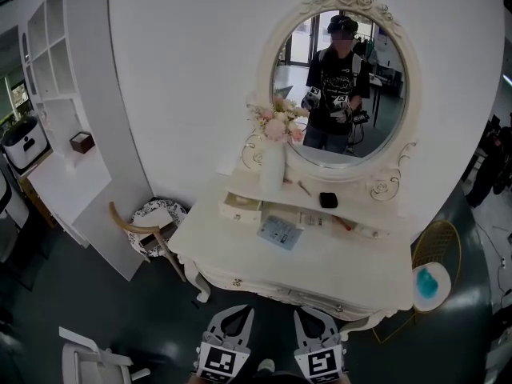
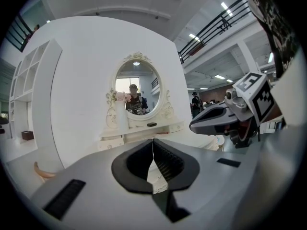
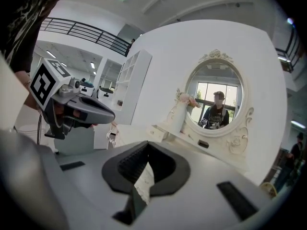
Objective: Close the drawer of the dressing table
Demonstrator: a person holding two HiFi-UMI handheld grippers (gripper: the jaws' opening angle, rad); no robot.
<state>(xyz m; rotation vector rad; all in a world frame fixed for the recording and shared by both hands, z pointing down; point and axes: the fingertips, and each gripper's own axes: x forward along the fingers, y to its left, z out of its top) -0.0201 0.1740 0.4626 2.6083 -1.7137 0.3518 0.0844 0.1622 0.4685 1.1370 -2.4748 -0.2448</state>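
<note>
Table (image 1: 240, 254): centre frame | drawer (image 1: 240, 208): centre-left, pulled out | left tongs (image 1: 234, 317), right tongs (image 1: 318, 317): bottom edge, both closed, empty, likely as blunt pushers, short of table.

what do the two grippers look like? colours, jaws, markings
Both match. The left gripper and the right gripper have pale grey moulded bodies, black ribbed jaws and dark rectangular slots on top. Each carries a cube with black-and-white square markers.
</note>
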